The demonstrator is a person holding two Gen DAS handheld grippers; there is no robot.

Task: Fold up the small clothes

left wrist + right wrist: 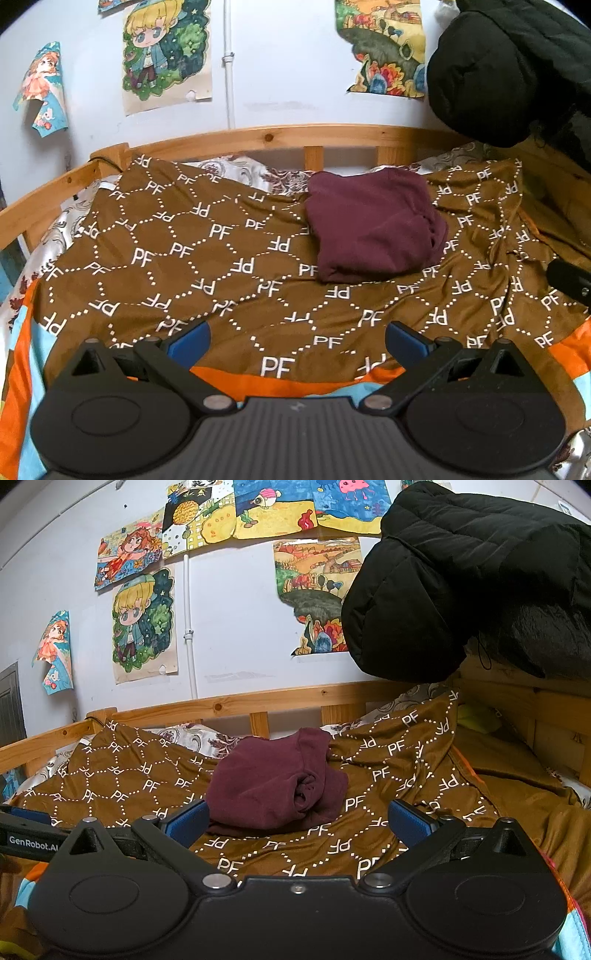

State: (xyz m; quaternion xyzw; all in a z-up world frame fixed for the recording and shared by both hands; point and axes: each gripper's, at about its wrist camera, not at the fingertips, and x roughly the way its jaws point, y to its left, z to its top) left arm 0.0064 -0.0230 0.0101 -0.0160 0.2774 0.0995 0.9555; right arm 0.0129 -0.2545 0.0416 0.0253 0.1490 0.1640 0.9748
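A maroon garment [373,225] lies folded into a thick bundle on the brown patterned blanket [207,251], right of centre toward the headboard. My left gripper [297,341] is open and empty, held back over the blanket's near edge, well short of the garment. In the right wrist view the same maroon garment [273,786] sits just beyond my right gripper [295,821], which is open with nothing between its blue pads [188,821]. The garment's rolled layers face right. The other gripper's black body [26,840] shows at the left edge.
The blanket [388,771] covers a bed with a wooden rail [258,138] along the wall. A black padded jacket [461,587] hangs over the right end. Drawings [144,627] are pinned to the wall. An orange and blue cover [266,384] shows under the blanket's near edge.
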